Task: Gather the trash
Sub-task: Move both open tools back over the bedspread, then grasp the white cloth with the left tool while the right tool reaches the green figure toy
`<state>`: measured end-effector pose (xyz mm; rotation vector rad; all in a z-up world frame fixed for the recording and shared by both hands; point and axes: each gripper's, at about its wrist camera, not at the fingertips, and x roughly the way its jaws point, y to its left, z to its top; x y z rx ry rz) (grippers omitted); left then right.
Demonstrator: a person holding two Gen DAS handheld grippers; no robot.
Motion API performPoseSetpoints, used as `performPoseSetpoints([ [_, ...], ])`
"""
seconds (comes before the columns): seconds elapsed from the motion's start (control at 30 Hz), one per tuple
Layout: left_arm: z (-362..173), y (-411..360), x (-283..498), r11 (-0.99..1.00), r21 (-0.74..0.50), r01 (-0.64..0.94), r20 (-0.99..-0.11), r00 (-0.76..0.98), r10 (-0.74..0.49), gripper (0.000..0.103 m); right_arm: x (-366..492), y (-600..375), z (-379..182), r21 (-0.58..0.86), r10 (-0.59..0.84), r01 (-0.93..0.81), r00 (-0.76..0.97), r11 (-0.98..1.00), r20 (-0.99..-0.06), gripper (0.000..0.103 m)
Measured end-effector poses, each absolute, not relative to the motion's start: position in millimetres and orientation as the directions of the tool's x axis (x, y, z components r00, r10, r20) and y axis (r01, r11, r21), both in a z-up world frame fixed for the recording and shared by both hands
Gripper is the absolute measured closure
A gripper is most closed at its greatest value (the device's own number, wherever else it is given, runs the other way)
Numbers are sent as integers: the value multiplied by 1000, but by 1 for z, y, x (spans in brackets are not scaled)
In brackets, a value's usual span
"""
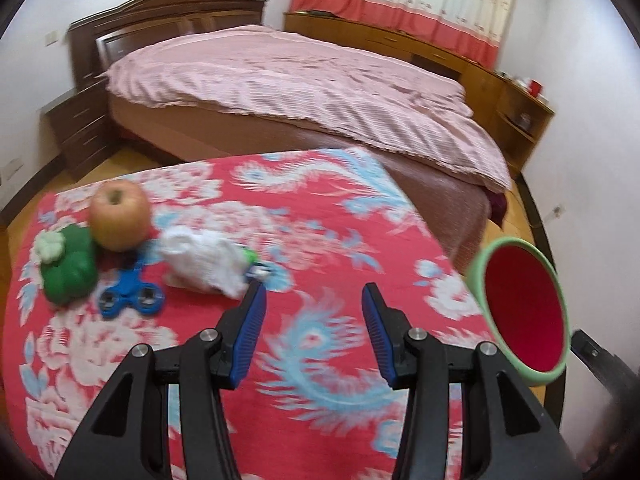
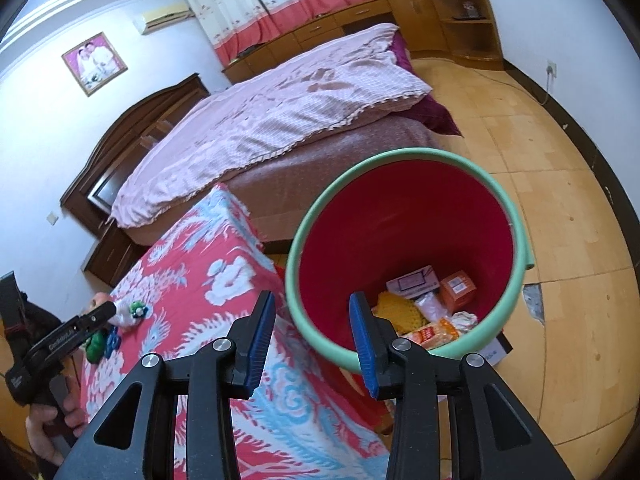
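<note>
Trash sits in two places. Some of it lies at the bottom of the red bin point(image 2: 404, 232), which has a green rim and stands on the floor just beside the table. In there you can see an orange box point(image 2: 458, 290), a white and pink packet point(image 2: 412, 280), something yellow and bumpy point(image 2: 398, 310), and some orange wrappers point(image 2: 434, 334).

More of it is on the table, which has a red cloth point(image 1: 312, 224) with white and blue flowers and birds. A crumpled white tissue point(image 1: 204, 264) lies there, and something small and green peeks out from behind it. Just left of the tissue is a blue spinner toy point(image 1: 132, 294). An apple point(image 1: 119, 216) rests behind the spinner, touching a green pepper toy point(image 1: 70, 270). All of these are bunched near the far left corner.

The left gripper point(image 1: 314, 320) hangs over the cloth with its blue jaws spread apart and nothing between them. The tissue is just beside its left finger, but I cannot tell if they touch.

The right gripper point(image 2: 312, 328) hangs above the near rim of the bin. Its jaws are spread too, and they pinch nothing.

A pink bed point(image 1: 288, 80) fills the room behind the table.
</note>
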<state>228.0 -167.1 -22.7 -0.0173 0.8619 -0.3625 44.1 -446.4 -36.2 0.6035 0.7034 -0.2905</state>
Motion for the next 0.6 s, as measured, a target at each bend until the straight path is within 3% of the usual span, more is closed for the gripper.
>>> performPoseSetpoints([
  [0.27, -37, -125, 261, 968, -141, 207, -758, 607, -240, 53, 59, -435, -40, 398, -46, 440, 716, 805, -697, 64],
  [0.6, -56, -112, 290, 972, -158, 174, -773, 591, -231, 53, 73, -427, -44, 363, -54, 440, 694, 822, -718, 64],
])
